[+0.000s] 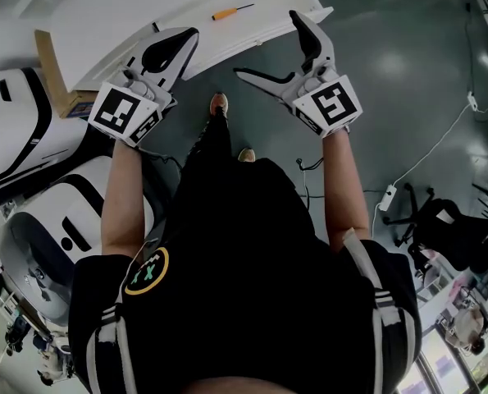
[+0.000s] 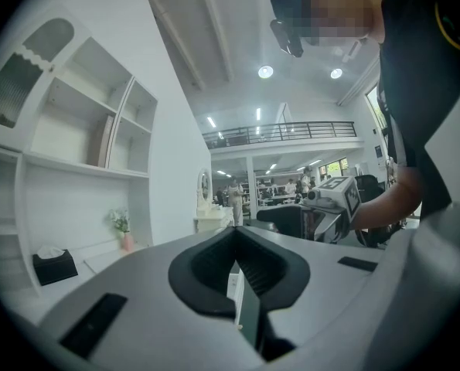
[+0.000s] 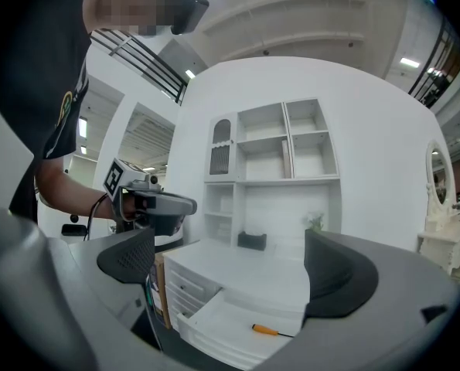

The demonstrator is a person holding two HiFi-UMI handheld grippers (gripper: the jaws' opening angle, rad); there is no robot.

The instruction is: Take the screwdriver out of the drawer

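Note:
An orange-handled screwdriver [image 1: 226,12] [image 3: 268,330] lies inside the pulled-out top drawer [image 3: 214,321] of a white cabinet [image 1: 137,15]. Both grippers are held in the air in front of the cabinet, well short of the drawer. My right gripper [image 1: 278,49] [image 3: 233,273] stands wide open and empty, looking at the drawer with the screwdriver low between its jaws. My left gripper [image 1: 168,49] [image 2: 241,277] has its black pads closed together with nothing between them, and it points up and away from the drawer. Each gripper shows in the other's view.
A cardboard box [image 1: 53,79] stands at the cabinet's left side, with white machines [image 1: 47,212] beside it. Shelves above the cabinet hold a black tissue box [image 3: 252,241] and a small plant [image 3: 315,222]. A power strip [image 1: 388,197] and an office chair [image 1: 444,228] stand on the floor at right.

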